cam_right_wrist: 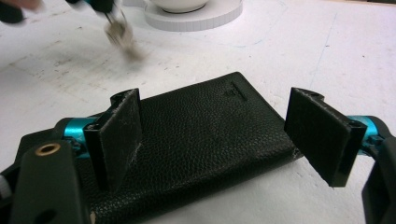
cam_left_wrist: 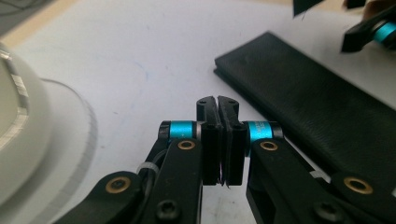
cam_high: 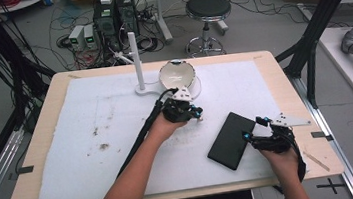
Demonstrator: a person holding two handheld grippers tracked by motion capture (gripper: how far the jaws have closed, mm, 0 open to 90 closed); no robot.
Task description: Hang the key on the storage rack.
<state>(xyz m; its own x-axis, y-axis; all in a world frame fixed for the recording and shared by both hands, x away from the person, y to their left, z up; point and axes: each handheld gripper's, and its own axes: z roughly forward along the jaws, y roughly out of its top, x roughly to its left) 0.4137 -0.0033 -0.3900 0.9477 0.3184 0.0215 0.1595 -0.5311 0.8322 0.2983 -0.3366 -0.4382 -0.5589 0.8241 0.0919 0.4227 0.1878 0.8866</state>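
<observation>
Wallet (cam_high: pixel 230 140), black leather, flat on white mat (cam_high: pixel 93 139), R side, near table edge. R gripper (cam_right_wrist: pixel 215 121): jaws wide, straddling wallet's end, not squeezing it. L gripper (cam_left_wrist: pixel 218 105): jaws tight together, pinching small metal piece (cam_right_wrist: pixel 120 33) (key? too blurred), dangling over mat betw. wallet & bowl (cam_high: pixel 177 74). Risks: thin pinch, so piece may slip out if swung; R jaws closing skewed could shove wallet sideways.

Left forearm (cam_high: pixel 132 170) reaching forward across the middle, left gripper (cam_high: pixel 197 116) pointing rightward with jaws pressing together, right hand (cam_high: pixel 280 155) gripping low at the right, right gripper (cam_high: pixel 251 132) pointing left, its jaws standing wide apart, cables trailing back along both arms
</observation>
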